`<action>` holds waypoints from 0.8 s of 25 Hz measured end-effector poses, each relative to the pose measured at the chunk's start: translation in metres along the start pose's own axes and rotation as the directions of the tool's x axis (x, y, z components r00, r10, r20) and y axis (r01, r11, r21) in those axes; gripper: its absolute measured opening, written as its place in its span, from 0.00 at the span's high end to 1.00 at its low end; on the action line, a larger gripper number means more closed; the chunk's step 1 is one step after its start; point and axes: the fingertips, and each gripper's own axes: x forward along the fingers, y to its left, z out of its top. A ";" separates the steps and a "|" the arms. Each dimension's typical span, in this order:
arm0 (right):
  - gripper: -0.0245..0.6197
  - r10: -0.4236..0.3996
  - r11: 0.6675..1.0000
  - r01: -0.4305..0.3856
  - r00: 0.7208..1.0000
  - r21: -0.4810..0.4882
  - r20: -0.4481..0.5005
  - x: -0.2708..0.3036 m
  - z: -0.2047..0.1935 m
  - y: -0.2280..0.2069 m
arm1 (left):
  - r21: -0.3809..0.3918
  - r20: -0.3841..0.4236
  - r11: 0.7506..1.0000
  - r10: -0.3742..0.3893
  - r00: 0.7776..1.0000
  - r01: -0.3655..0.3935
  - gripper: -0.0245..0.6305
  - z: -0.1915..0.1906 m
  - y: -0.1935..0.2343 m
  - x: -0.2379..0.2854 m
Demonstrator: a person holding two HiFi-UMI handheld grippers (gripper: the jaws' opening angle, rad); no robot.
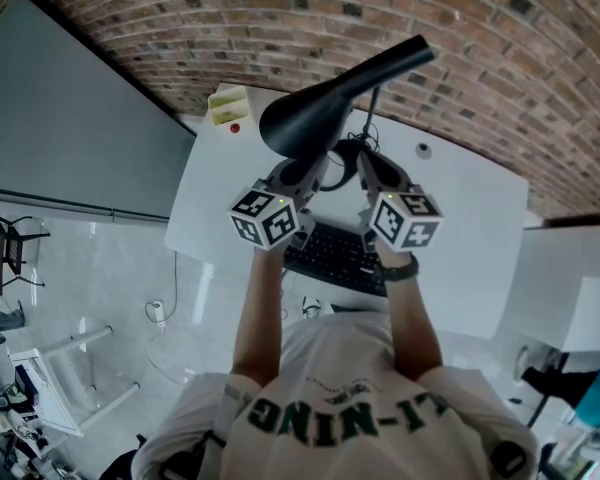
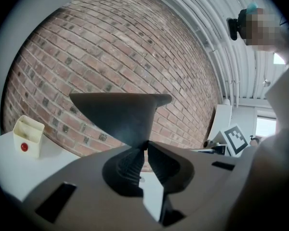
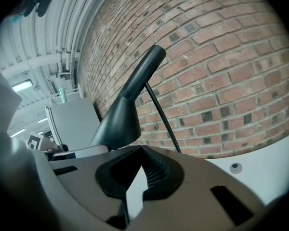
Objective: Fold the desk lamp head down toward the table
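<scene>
A person seen from above holds a tool in each hand over a white surface point(image 1: 460, 198) that stands against a brick wall point(image 1: 280, 18). The black, cone-shaped lamp head point(image 1: 310, 118) hangs raised above the surface, straight ahead of both tools, its wide mouth turned toward them and its slim neck pointing up and away from them toward the wall. The left tool point(image 1: 302, 176) reaches the near, lower edge of the lamp head; in the left gripper view its jaws stand almost together and pinch that thin edge at their very tips. The right tool point(image 1: 368, 163) sits just beside the left tool, on the other side of the lamp head, close to it. Its jaws are closed tip to tip with nothing between them, and the lamp head shows beyond them, up and to the left. A thin black lamp arm point(image 3: 161, 114) slants down behind the right tool's jaws. A black keyboard point(image 1: 335, 258) lies on the surface below both tools, nearer the person. Beyond the left tool and off to its left, a small cream container point(image 2: 29, 136) with a red dot stands at the far edge of the surface by the wall.
</scene>
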 end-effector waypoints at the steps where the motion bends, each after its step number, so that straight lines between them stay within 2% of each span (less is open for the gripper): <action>1: 0.95 0.001 1.000 -0.001 1.000 0.000 0.003 0.000 0.001 0.000 | -0.003 -0.002 1.000 -0.001 1.000 0.001 0.93 -0.001 0.000 0.001; 20: 0.95 -0.028 1.000 0.028 0.999 0.009 -0.016 -0.001 -0.004 -0.019 | -0.052 -0.037 0.998 -0.044 0.998 0.042 0.93 -0.024 -0.001 0.024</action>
